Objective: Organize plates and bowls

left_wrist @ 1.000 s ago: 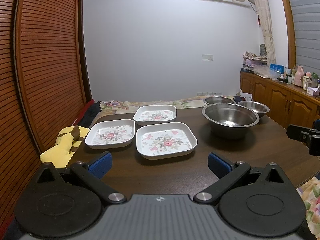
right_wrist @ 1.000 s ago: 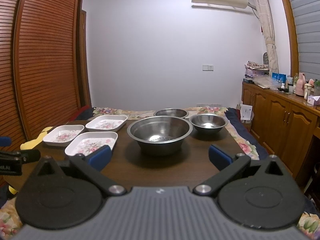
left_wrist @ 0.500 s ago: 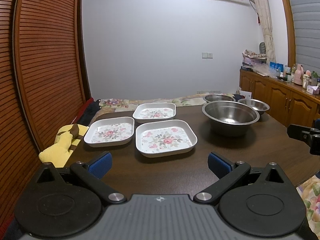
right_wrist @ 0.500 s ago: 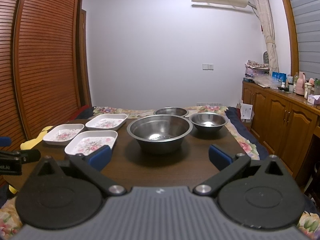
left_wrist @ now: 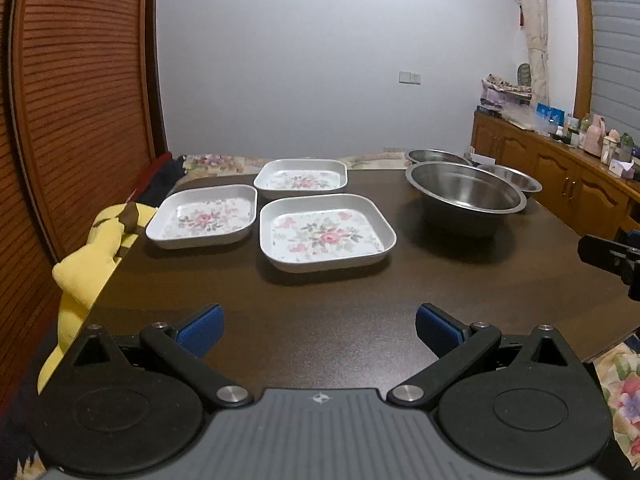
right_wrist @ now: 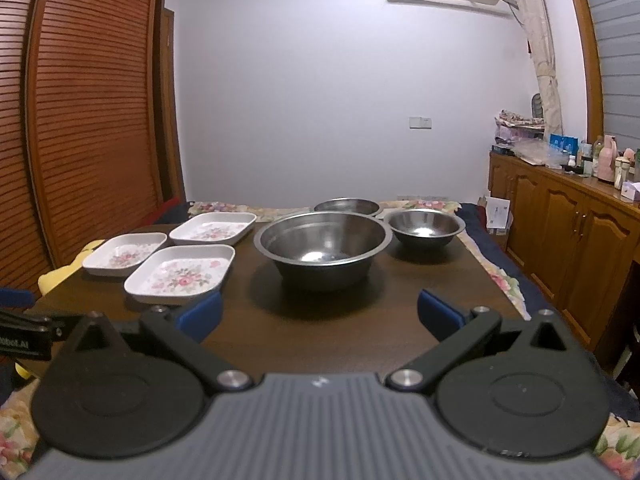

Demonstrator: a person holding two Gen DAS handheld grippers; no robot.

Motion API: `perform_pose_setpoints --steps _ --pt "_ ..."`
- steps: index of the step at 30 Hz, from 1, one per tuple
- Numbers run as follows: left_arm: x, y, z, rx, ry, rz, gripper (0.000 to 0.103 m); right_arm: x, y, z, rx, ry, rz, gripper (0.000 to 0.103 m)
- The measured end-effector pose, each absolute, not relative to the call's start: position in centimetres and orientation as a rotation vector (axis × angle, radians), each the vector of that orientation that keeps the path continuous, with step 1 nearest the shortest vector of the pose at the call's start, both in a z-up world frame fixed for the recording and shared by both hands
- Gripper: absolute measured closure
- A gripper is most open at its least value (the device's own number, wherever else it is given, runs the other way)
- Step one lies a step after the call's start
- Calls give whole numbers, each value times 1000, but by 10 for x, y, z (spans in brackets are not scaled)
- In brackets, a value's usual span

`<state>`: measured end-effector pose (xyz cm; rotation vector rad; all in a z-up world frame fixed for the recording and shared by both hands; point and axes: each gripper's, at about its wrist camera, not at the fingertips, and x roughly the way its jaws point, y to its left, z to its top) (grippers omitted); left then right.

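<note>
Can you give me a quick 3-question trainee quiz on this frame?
1. How many floral plates are on the table?
2. True or false: the left gripper is shut on a plate.
3. Which object is nearest ahead of the right gripper: A) large steel bowl, B) small steel bowl, C) yellow plush toy?

Key: 1. Three. 2. False; it is open and empty. 3. A.

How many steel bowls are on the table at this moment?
3. The big bowl sits nearest, at centre; a small bowl lies to its right, further back; a third bowl is at the far edge, partly hidden behind the big one.
</note>
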<state>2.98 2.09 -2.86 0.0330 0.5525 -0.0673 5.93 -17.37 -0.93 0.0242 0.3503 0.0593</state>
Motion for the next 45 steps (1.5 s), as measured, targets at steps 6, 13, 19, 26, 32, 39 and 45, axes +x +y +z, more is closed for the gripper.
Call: perform_pose_setpoints --steps 6,13,19,26,32,39,45 --pt "43 32 -26 39 562 -43 0 75 -166 -12 14 352 91 0" --pt "63 52 -23 -20 600 -26 0 97 -150 -11 -6 368 154 0" --pt "73 64 -16 5 570 -4 0 111 -134 -4 -26 370 204 0" --pt "98 83 -15 22 576 32 0 129 -114 -1 -22 388 281 0" --pt "118 92 -18 8 588 -2 0 146 -99 -7 -26 426 311 0" --pt "136 101 -22 -33 582 -79 0 166 -87 -15 -19 481 339 0" --pt "155 104 -32 -35 606 -126 19 185 -80 -26 -12 549 350 17"
